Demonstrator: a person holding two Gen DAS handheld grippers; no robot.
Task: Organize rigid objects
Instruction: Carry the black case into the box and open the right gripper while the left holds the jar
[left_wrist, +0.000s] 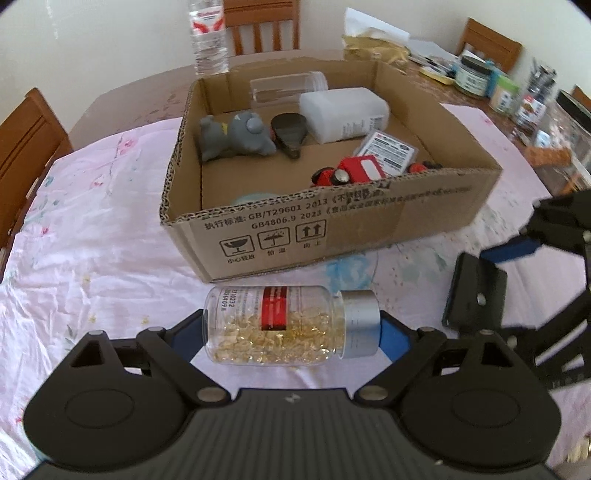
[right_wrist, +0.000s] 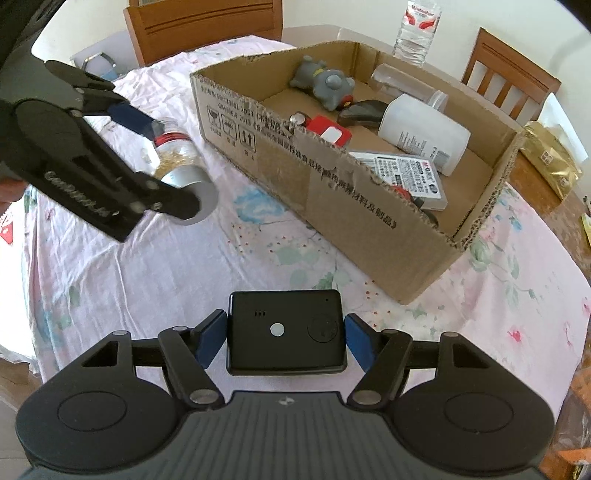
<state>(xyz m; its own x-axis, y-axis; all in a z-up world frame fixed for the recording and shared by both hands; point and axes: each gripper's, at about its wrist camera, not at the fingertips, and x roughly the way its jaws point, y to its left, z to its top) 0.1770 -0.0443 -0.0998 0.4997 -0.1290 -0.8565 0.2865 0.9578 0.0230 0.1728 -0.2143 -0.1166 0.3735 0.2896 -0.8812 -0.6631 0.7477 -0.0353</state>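
Capsules are being seen through the clear wall of a bottle (left_wrist: 275, 326) that is being held sideways in the left claw (left_wrist: 291, 332): one blue pad (left_wrist: 393, 338) is being pressed on the silver cap, the other on the bottle's base, so the claw is standing wide but closed on it. The bottle is being kept just in front of a cardboard box (left_wrist: 332, 229), over the cloth-covered bench (left_wrist: 92, 240). Inside the box, a grey toy (left_wrist: 236, 136), a dark scoop-shaped item (left_wrist: 290, 133), a white bottle (left_wrist: 343, 112), a clear jar (left_wrist: 288, 86), a labelled packet (left_wrist: 388, 149) and a red toy car (left_wrist: 351, 171) are being kept. At the right edge, the right claw (left_wrist: 491, 273) is being seen gripping a black device (left_wrist: 474, 299).

From the right wrist view, the black device (right_wrist: 286, 332) is being clamped flat between the blue pads (right_wrist: 212, 341) of the right claw (right_wrist: 286, 338), which is being held about half open around it, above the bench (right_wrist: 166, 266) and near the box (right_wrist: 369, 236). To the left, the left claw (right_wrist: 147, 147) is being shown with the bottle (right_wrist: 179, 158) in its grip, beside the box's printed wall.
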